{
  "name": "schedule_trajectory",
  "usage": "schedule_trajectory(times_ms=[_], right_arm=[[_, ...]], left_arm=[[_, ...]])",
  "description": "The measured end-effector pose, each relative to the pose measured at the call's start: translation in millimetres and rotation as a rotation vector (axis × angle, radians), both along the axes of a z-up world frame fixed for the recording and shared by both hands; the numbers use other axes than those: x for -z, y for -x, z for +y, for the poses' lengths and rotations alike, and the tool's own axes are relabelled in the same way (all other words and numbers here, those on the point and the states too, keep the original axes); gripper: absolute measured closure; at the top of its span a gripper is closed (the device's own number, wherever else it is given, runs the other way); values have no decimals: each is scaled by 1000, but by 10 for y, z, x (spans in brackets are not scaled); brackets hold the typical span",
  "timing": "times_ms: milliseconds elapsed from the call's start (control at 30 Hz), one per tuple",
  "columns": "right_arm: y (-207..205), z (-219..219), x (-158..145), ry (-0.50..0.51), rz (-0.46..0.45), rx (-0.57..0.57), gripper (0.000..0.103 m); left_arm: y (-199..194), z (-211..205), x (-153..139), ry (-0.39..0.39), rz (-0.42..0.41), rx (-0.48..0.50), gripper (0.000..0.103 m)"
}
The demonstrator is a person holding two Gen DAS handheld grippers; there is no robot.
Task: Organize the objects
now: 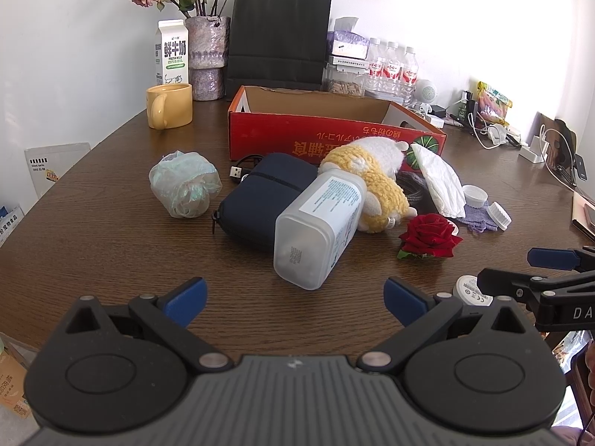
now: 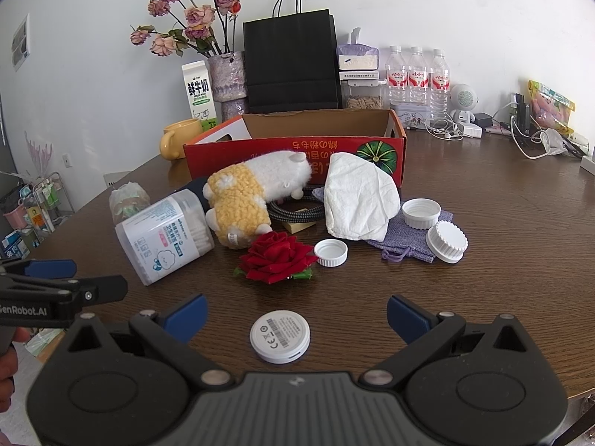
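A heap of loose items lies on the brown table in front of an open red cardboard box (image 1: 323, 137) (image 2: 260, 156). A clear cotton-swab tub (image 1: 316, 226) (image 2: 163, 236) lies tipped against a yellow-and-white plush toy (image 1: 375, 182) (image 2: 245, 200) and over a dark zip pouch (image 1: 260, 200). A red rose (image 1: 429, 236) (image 2: 277, 256) lies nearer. My left gripper (image 1: 295, 301) is open, short of the tub. My right gripper (image 2: 295, 314) is open, with a white round disc (image 2: 279, 334) between its fingers, untouched.
A crumpled tissue (image 2: 357, 200), white caps (image 2: 446, 241) (image 2: 331, 252), a purple cloth bag (image 2: 409, 241) and a plastic wad (image 1: 184, 182) lie around the heap. Behind the box stand a yellow mug (image 1: 169, 106), milk carton (image 1: 170, 52), vase, black paper bag (image 1: 279, 37) and water bottles (image 2: 416, 74).
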State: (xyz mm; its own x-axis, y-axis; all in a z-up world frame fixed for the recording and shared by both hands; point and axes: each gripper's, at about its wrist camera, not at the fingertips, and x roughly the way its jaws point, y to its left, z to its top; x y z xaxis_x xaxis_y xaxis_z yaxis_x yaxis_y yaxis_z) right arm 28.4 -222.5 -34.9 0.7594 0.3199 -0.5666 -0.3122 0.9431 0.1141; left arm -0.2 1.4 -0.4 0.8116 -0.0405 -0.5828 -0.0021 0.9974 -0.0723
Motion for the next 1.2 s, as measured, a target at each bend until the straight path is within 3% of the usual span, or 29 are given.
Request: schedule_trajectory(times_ms=[533,733,1033,1067,1133,1200], right_arm=[[-15,10,31,4,2,-2,0],[-24,52,83,49,7,-21,4],[-44,160,278,113,-16,-93,36],[-42,164,277,113,-21,-103,41],[-32,165,267,106,-31,-126,61],[-40,159,267,106,-36,-132,64]], left_arm=[[2,-1,-13,4,0,2,0],[-26,-3,19,15,1,12,0],[-125,-6,74,3,-7,17,0],[-136,-5,82,1,-6,17,0],[-160,-4,93,1,-4,18,0],[-174,-5,94,-1,-8,18,0]])
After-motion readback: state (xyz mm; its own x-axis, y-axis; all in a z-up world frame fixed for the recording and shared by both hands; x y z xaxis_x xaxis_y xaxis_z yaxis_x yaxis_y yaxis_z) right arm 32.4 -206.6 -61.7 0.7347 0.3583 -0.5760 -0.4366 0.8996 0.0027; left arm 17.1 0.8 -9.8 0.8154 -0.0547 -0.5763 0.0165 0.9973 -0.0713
